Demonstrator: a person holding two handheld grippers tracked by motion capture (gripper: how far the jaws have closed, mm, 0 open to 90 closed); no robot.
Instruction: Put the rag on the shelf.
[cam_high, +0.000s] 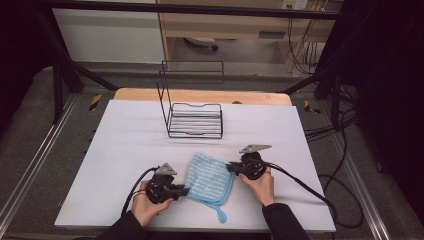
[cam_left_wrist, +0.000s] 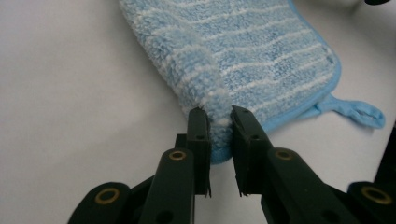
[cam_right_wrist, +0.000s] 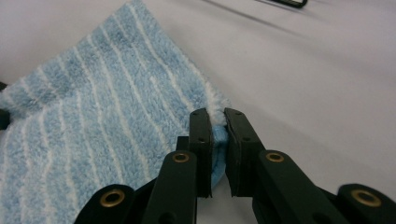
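A light blue cloth (cam_high: 210, 179) with thin white stripes lies folded on the white table (cam_high: 125, 150), near its front edge. My left gripper (cam_high: 184, 191) pinches the cloth's left corner (cam_left_wrist: 205, 88), which bunches up between the two black jaws. My right gripper (cam_high: 231, 168) is shut on the cloth's right corner (cam_right_wrist: 215, 122), the jaws squeezing a thin fold. A blue hanging loop (cam_high: 220, 215) sticks out at the cloth's near corner and is also in the left gripper view (cam_left_wrist: 359, 113). A hand holds each gripper.
A black wire rack (cam_high: 192, 107) stands on the table behind the cloth, toward the far edge. Black cables (cam_high: 305, 187) trail from both grippers across the table. A wooden board (cam_high: 200, 95) edges the table's far side.
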